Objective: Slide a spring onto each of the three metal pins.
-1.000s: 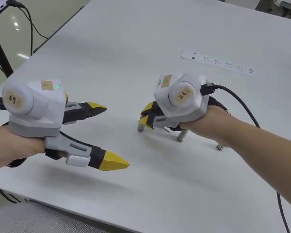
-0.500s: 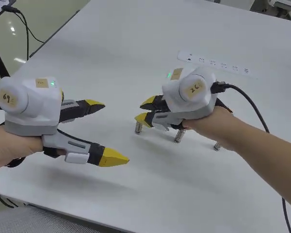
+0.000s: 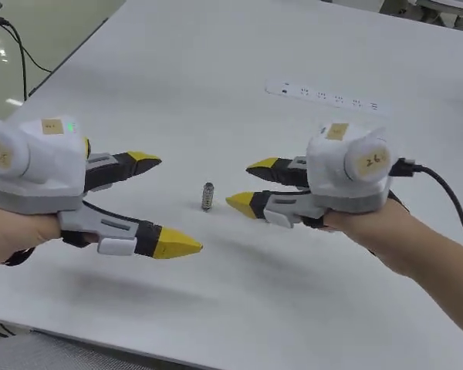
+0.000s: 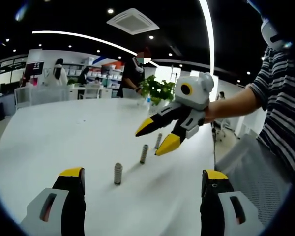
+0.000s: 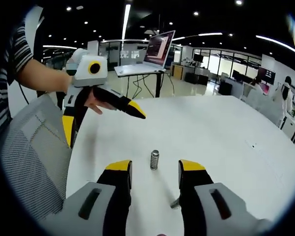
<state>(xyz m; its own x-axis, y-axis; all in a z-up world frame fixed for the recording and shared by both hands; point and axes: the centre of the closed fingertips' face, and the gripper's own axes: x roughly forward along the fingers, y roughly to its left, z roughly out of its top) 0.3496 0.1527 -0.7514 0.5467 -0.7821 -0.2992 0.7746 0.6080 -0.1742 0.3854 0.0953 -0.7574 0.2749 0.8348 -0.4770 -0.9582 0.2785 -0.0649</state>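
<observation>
Tongs first: how do they stand?
— Left gripper (image 3: 160, 202) gapes wide, empty. Right gripper (image 3: 251, 183) is parted more narrowly, also empty. Their tips face each other above the table (image 3: 216, 308).

And the pins?
— Nearest pin (image 4: 118, 173) stands upright between the two grippers, a spring (image 3: 207, 196) around it. Second pin (image 4: 144, 154) and third pin (image 4: 159, 141) line up behind it, close under the right gripper's tips. Both look coiled, though the third is too small to be sure.

So what could go wrong?
— A careless swing, I'd say. These pins seem free-standing, so an open jaw clipping one would likely topple it and let its spring slip off. Checking the third closely risks the same knock.
</observation>
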